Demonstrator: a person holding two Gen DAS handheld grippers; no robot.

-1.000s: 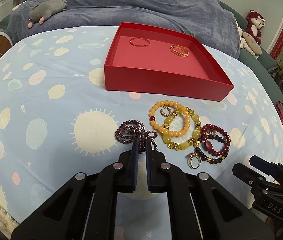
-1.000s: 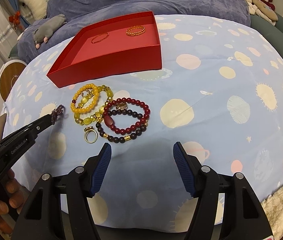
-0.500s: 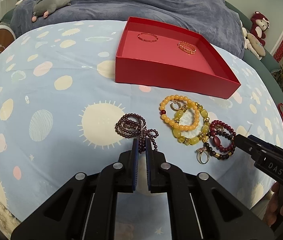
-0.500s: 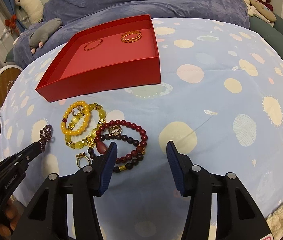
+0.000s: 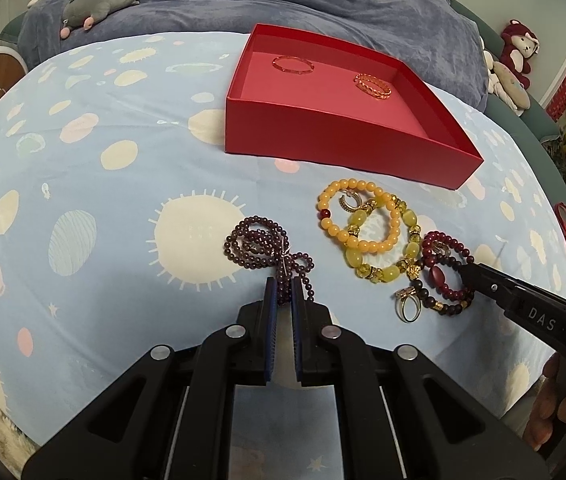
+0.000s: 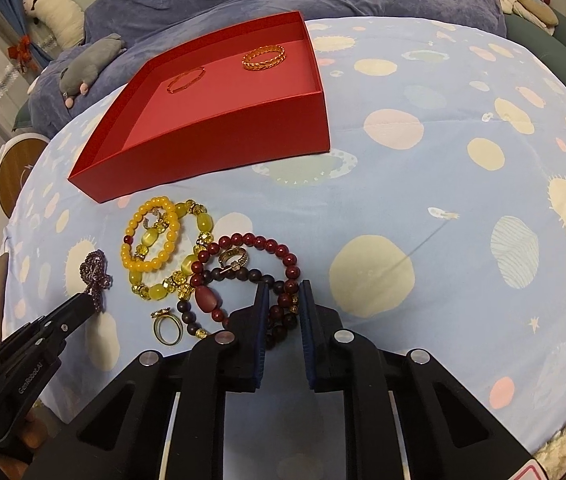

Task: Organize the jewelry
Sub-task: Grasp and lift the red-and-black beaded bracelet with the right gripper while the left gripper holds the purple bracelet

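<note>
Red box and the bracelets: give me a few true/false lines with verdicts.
1. The red box holds two gold bangles. True.
2. The left gripper is open and empty. False: it is shut on the purple bead strand.
3. The dark red bracelet lies in the box. False: it lies on the cloth, with the right gripper closing around its beads.
4. The yellow bracelet lies outside the box. True.

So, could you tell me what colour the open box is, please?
Red box, seen best in the left wrist view.
</note>
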